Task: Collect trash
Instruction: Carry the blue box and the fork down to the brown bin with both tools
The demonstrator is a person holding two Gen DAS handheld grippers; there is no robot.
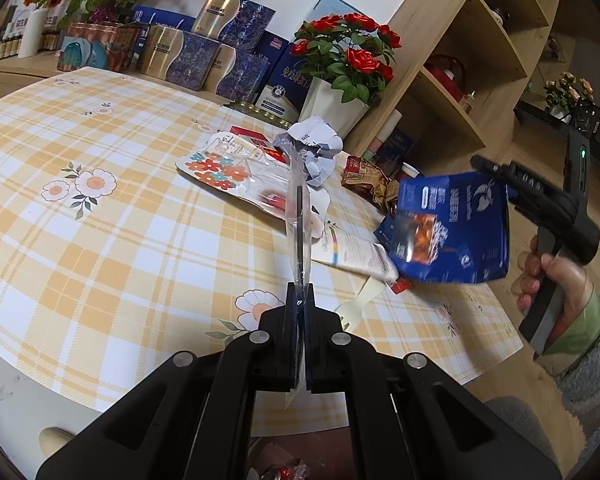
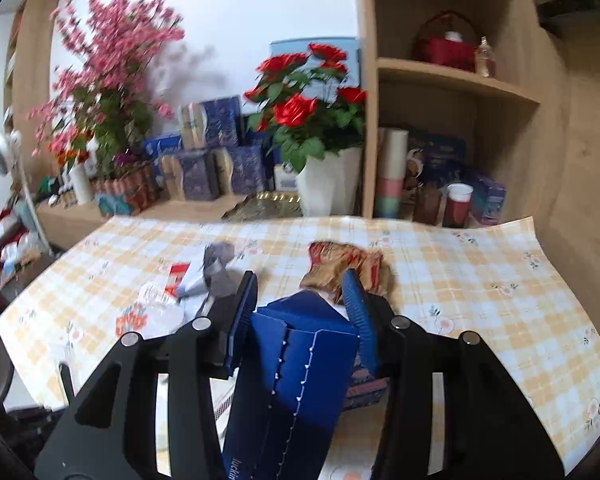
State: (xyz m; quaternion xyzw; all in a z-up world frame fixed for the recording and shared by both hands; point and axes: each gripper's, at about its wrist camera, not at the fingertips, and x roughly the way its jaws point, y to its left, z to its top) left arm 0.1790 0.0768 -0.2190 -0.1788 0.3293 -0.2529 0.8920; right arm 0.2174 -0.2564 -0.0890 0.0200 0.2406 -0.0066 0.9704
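My left gripper (image 1: 300,294) is shut on the edge of a clear plastic film (image 1: 299,216) that stands up over the checked table (image 1: 100,240). My right gripper (image 2: 300,284) is shut on a blue carton (image 2: 304,364), its pads pressing both sides; in the left wrist view that carton (image 1: 452,228) hangs in the air past the table's right side, with a hand (image 1: 552,276) on the grip. On the table lie crumpled paper (image 1: 316,148), a floral blister pack (image 1: 220,172), a brown-gold wrapper (image 2: 340,268) and a white packet (image 1: 360,254).
A white pot of red roses (image 1: 332,108) and stacked blue-and-gold boxes (image 1: 204,60) stand along the table's far edge. A wooden shelf unit (image 1: 460,80) with cups and jars rises at the right. Pink flowers (image 2: 112,60) fill the far left corner.
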